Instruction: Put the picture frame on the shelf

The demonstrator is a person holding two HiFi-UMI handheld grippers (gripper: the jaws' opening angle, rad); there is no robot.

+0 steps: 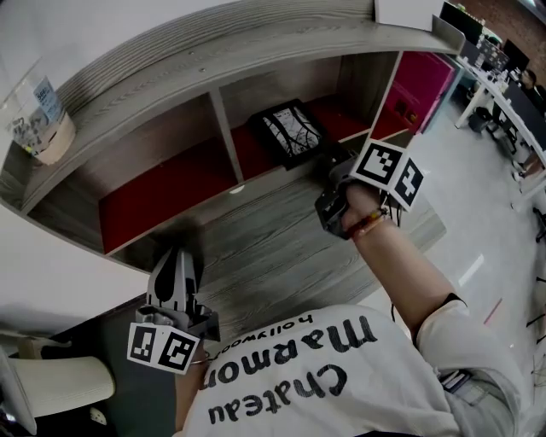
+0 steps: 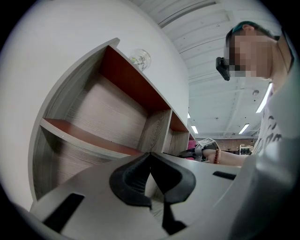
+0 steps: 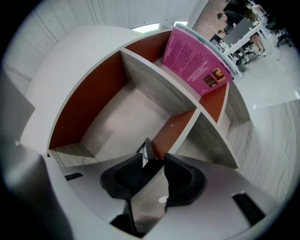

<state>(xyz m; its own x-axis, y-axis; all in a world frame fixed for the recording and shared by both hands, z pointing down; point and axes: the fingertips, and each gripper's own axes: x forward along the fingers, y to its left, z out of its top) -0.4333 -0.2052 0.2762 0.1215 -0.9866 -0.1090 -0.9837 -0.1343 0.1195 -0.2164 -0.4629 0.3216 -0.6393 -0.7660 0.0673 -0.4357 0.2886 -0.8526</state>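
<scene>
The picture frame (image 1: 290, 132), black-rimmed with a pale picture of dark branches, sits tilted in the shelf's (image 1: 171, 60) middle red-floored compartment. My right gripper (image 1: 331, 164) reaches level to the frame's near right corner. In the right gripper view, the frame's thin edge (image 3: 149, 150) stands between the jaws of the right gripper (image 3: 152, 159), with small gaps to both pads, so it is open. My left gripper (image 1: 177, 256) hangs low at the left, before the left compartment. Its pads meet at the tips (image 2: 150, 157) with nothing between them.
A glass jar (image 1: 38, 119) and a white box (image 1: 409, 10) stand on the shelf top. A pink panel (image 1: 418, 85) closes the right compartment. A pale chair (image 1: 51, 380) is at the lower left. Office desks (image 1: 512, 77) line the far right.
</scene>
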